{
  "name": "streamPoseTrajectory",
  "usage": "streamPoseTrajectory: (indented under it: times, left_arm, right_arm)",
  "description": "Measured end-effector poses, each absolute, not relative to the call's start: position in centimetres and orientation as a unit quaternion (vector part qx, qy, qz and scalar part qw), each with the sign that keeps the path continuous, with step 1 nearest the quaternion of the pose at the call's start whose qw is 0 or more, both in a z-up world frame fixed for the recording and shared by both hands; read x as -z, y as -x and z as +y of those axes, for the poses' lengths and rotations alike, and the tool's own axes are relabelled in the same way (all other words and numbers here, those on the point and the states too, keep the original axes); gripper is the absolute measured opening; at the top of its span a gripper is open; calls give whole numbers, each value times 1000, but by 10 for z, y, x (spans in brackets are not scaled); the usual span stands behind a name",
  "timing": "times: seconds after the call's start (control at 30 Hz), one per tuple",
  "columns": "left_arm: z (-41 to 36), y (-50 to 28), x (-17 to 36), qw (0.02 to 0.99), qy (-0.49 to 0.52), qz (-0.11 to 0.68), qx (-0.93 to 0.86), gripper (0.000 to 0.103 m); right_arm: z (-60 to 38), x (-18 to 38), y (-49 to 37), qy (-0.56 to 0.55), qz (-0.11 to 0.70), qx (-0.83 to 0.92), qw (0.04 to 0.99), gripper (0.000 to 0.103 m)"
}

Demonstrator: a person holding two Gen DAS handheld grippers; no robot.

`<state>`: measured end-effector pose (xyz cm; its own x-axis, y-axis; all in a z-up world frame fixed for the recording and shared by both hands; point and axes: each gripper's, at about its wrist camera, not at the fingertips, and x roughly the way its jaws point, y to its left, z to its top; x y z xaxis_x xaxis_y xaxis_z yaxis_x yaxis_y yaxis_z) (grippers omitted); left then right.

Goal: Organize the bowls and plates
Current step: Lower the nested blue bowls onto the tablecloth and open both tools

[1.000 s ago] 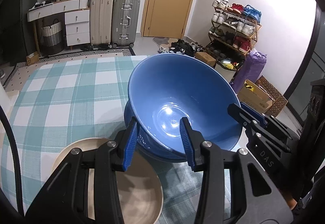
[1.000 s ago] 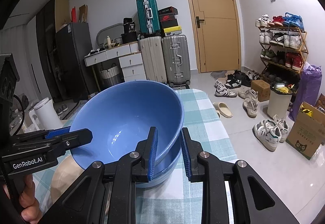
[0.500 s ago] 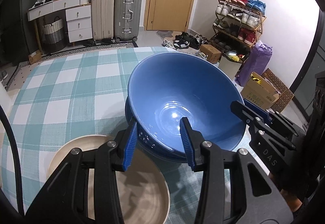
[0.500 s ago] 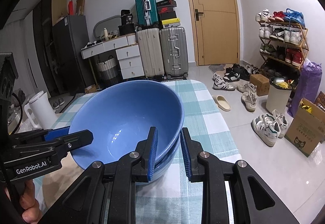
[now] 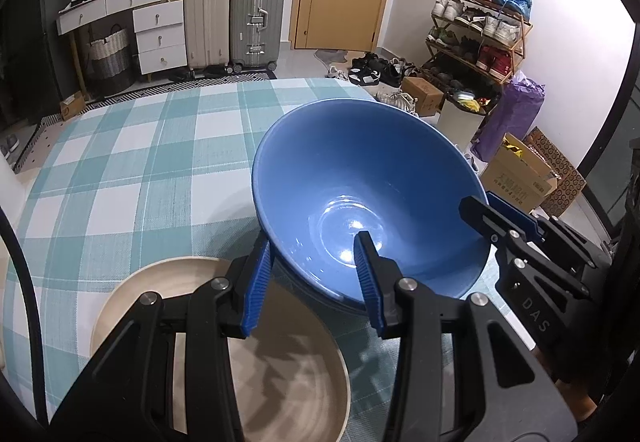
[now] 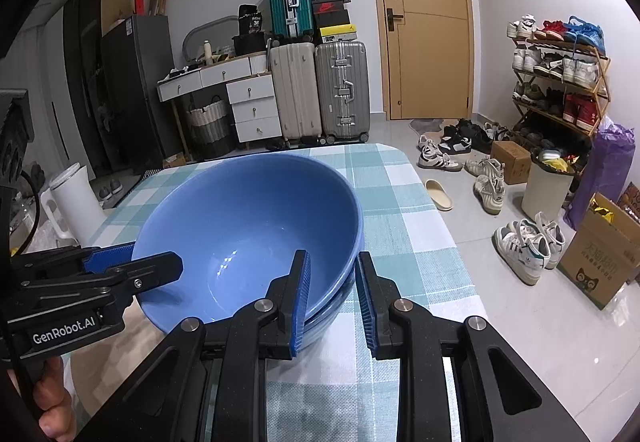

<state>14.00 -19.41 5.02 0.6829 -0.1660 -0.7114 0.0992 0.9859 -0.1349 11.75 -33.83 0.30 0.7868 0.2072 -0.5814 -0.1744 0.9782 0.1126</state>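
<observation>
Two blue bowls [image 5: 360, 201] sit nested, one inside the other, on a desk [image 5: 120, 169] covered with a teal and white checked cloth. The upper bowl tilts slightly, and the rim of the lower bowl [image 6: 340, 298] shows beneath it.

Seen from the left wrist camera, the left gripper [image 5: 312, 278] straddles the near rim of the bowls. One blue-padded finger lies outside the rim and the other inside the upper bowl, with a clear gap around the wall, so the fingers are released and grip nothing. Just beside the bowls, at the lower left, a cream-coloured plate [image 5: 160, 302] lies flat on the cloth, partly hidden by the gripper body.

Seen from the right wrist camera, the right gripper [image 6: 332, 294] straddles the opposite rim of the bowls. Its left finger reaches inside the upper bowl and its right finger stands outside; the gap between them is wider than the rims, so these fingers are also released. The left gripper [image 6: 132, 262] appears at that view's left edge, reaching the far rim, with a hand [image 6: 52, 402] below it.

Beyond the desk stand suitcases [image 6: 320, 89], a white chest of drawers [image 6: 240, 97], a wooden door [image 6: 424, 21] and a shoe rack [image 6: 560, 73], with shoes scattered on the floor.
</observation>
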Motion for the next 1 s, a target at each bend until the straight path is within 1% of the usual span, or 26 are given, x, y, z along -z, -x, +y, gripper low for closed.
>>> streamPoseTrajectory:
  times: [0.57,0.67,0.7,0.77,0.83,0.87,0.9,0.93,0.97,1.0]
  left_arm:
    - [-195,-146,-44,916,34,395,68,38]
    - [-192,-148,-41,911,33,404,72,39]
    - [-193,-146,-41,911,35,406,73,41]
    - [-190,-147,-41,910,37,407,77,43]
    - [-190,-145,-43,912,32,403,76,52]
    - [-189,-145,-45,913,29,399,74,62]
    - [-187,-142,-47,915,28,396,72,73]
    - [-186,-140,-49,917,27,391,69,82]
    - [-184,-139,-51,919,27,388,68,82]
    - [-182,-138,-54,920,29,385,66,83]
  right_arm:
    - [-338,4,-122,-21,324,-100,941,24]
    - [-337,4,-121,-23,326,-106,939,26]
    - [-337,3,-121,-25,327,-110,938,29]
    - [-336,2,-121,-26,329,-121,936,37]
    - [-336,1,-119,-26,328,-125,936,54]
    - [-337,1,-118,-27,328,-127,936,59]
    - [-338,0,-118,-31,330,-130,935,63]
    - [-339,-1,-118,-34,331,-132,934,70]
    - [-341,-3,-117,-40,329,-134,934,75]
    - [-342,-4,-115,-43,328,-136,934,78]
